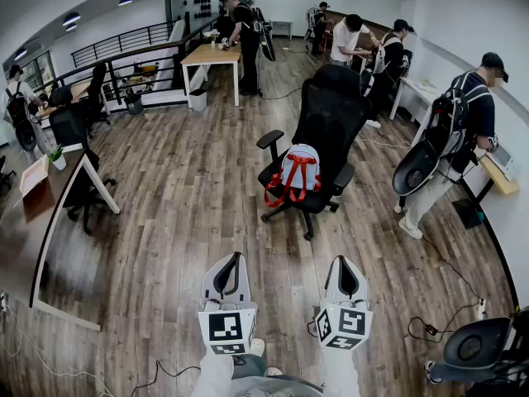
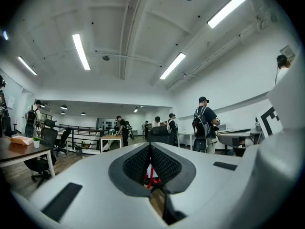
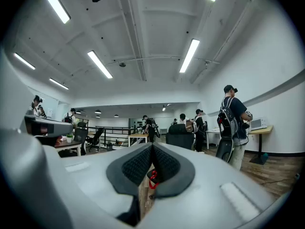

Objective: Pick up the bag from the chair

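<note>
Left gripper (image 1: pixel 231 263): jaws together, empty, held level (likely sighting the bag (image 1: pixel 298 170)).
Right gripper (image 1: pixel 343 265): likewise closed, empty, alongside.
Bag: well ahead of both, upright because it leans on the chair (image 1: pixel 335 106) back.

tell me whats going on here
A person holds a left tool and a right tool, both shut, empty and held level. They face a black office chair with a pale bag with red straps on its seat. The bag is untouched, some way ahead. Other people work at desks around the room.
</note>
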The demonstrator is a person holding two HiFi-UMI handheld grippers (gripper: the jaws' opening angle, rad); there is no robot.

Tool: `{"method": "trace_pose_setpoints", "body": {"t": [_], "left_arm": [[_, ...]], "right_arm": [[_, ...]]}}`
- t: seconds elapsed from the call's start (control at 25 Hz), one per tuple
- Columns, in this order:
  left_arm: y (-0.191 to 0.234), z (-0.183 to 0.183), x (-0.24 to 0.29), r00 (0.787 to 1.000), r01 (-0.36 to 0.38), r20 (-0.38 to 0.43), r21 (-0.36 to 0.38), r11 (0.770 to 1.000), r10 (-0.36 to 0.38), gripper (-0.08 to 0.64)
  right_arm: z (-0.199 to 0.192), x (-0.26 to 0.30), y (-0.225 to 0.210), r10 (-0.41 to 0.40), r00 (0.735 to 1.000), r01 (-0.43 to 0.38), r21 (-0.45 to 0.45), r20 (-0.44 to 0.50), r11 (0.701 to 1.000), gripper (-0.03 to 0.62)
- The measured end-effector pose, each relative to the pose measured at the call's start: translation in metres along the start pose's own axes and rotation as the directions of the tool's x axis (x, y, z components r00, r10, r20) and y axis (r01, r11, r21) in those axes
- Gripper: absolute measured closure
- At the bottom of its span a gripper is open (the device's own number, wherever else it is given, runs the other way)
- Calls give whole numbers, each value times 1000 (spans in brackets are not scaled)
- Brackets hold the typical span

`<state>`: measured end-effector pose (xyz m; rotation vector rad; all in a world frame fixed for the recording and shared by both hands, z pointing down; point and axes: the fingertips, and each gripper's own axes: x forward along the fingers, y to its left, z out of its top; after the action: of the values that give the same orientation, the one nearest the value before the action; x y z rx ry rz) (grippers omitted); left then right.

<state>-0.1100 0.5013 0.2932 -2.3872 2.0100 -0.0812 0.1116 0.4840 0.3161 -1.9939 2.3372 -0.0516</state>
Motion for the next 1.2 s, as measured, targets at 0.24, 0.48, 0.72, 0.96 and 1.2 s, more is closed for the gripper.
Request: {"method": "trace_pose_setpoints", "body": {"t": [0.24,0.48,0.72,0.96,1.2], "left_arm": [[5,-4,1,1000,-7,-15,-4,1000,7,554],[11,-7,13,1000,-10,-8,-9,1000,10,554],[24,-9,36,1000,-8,-11,-14,1000,8,554],[36,-5,73,1000,23,0,-7,1000,-23,554],[53,-10,107,999,47,-6,-4,999,-47,554]], "right_arm": [[-3,1,1,0,1000,0,3,-11,1000,582],[-9,15,1,-2,1000,2,8,-8,1000,583],[-9,38,4,-13,1000,13,24,-3,1000,583],[-8,74,6,-23,1000,23,19,2,1000,581],[-13,105,13,-43,999,43,1,4,999,583]]}}
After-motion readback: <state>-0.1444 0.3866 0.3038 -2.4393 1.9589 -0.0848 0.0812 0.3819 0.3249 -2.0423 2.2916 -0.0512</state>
